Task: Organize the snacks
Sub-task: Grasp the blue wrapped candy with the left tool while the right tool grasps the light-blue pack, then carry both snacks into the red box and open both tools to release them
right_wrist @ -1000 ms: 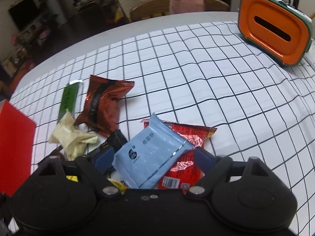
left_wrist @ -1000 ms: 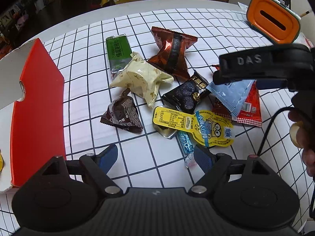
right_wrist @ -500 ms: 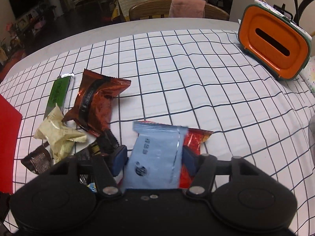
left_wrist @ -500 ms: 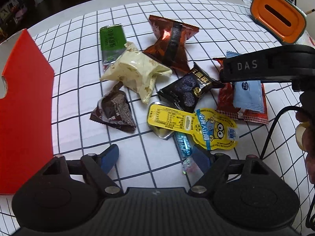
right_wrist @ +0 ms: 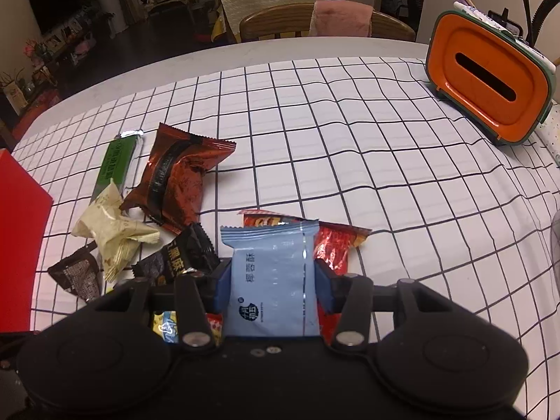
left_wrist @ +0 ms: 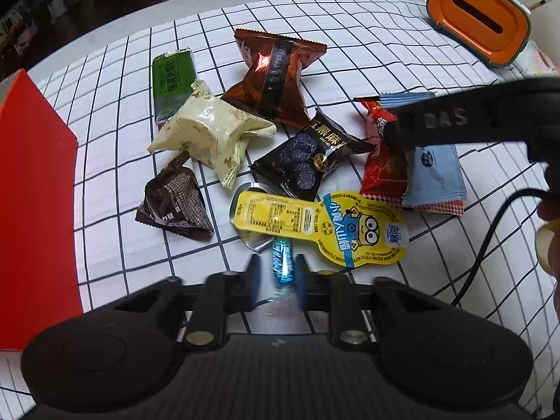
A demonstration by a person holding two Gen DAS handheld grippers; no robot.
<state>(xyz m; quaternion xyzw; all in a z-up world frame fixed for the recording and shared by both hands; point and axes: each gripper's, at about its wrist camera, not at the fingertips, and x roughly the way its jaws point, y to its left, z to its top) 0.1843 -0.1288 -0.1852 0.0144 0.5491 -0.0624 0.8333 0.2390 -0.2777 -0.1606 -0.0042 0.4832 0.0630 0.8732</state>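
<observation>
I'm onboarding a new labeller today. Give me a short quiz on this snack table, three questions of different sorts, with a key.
1. True or false: the right gripper has closed on the light blue packet.
2. What lies between the fingers of the left gripper?
A. green bar
B. thin blue stick packet
C. cream pouch
3. Name the packet lying directly under the light blue one.

Key: 1 true. 2 B, the thin blue stick packet. 3 the red packet.

Black plastic left gripper [left_wrist: 276, 281] (silver screws), blue pads [right_wrist: 323, 278], "DAS" embossed.
</observation>
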